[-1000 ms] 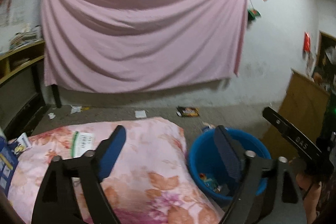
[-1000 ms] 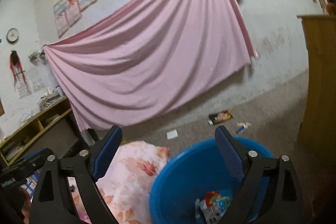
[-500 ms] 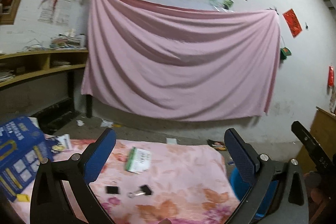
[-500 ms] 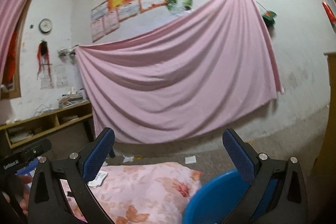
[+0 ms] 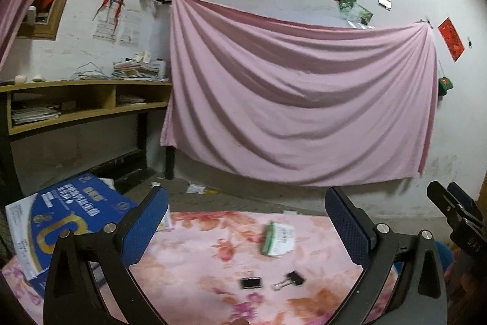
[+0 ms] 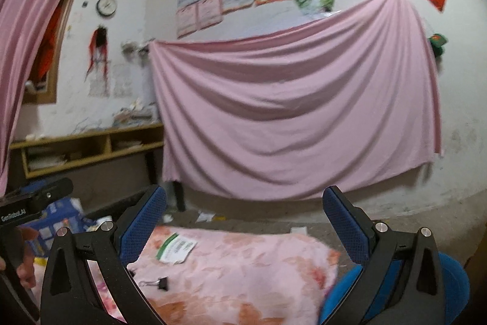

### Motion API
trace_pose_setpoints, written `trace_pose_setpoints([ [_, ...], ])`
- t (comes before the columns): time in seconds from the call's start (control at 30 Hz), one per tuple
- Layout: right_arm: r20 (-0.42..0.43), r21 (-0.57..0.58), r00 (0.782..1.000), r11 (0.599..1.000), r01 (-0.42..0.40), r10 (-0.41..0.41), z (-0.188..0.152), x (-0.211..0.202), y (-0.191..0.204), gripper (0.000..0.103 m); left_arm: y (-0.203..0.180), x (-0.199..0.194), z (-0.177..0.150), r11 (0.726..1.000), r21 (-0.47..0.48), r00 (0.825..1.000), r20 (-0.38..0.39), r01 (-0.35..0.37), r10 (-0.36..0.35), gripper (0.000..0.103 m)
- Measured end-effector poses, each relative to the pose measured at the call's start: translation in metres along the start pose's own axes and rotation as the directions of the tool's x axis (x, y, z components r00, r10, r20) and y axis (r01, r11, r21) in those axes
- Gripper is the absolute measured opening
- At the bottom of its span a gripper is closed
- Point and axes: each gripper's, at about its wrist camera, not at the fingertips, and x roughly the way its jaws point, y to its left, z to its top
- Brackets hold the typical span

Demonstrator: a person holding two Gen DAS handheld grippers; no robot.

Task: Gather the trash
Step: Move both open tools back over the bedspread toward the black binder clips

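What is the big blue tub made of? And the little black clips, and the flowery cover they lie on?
The blue tub looks like smooth moulded plastic, judging by its even colour; blur leaves that open. The black clips look like painted metal with bare wire handles. The flowery cover is soft printed cloth: it wrinkles and sags at the edges.

Soft matt floral cloth (image 5: 213, 258) covers the table; a glossy blue cardboard box (image 5: 61, 221) lies on it — beside a paper packet (image 5: 278, 238) and black metal binder clips (image 5: 292, 279).
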Motion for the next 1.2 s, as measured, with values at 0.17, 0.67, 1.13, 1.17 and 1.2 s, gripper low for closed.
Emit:
trace_pose_setpoints([
  [0.17, -0.11, -0.045, 0.993, 0.998, -0.045, 0.04, -0.011, 0.024, 0.025, 0.103, 0.021, 0.009, -0.015, 1.0, 0.01, 0.997, -0.074, -0.024, 0.024, 0.101],
  [0.67, -0.547, -0.013, 0.822, 0.98, -0.197, 0.158, -0.058, 0.096, 0.054, 0.099, 0.039, 0.059, -0.058, 0.996, 0.081, 0.913, -0.4, -0.048, 0.077, 0.101],
  [1.13, -0.727, 0.002, 0.635, 0.926, -0.376, 0.26, -0.09, 0.124, 0.088, 0.075, 0.05, 0.088, -0.069, 0.999, 0.039, 0.852, -0.523, 0.014, 0.009, 0.091],
  [1.17, -0.735, -0.001, 0.627, 0.925, -0.381, 0.258, -0.091, 0.125, 0.089, 0.074, 0.049, 0.088, -0.069, 0.999, 0.04, 0.851, -0.524, 0.018, 0.006, 0.089],
  [1.2, -0.743, -0.003, 0.619, 0.923, -0.385, 0.255, -0.093, 0.127, 0.092, 0.072, 0.049, 0.089, -0.069, 0.999, 0.04, 0.849, -0.528, 0.024, 0.001, 0.087],
])
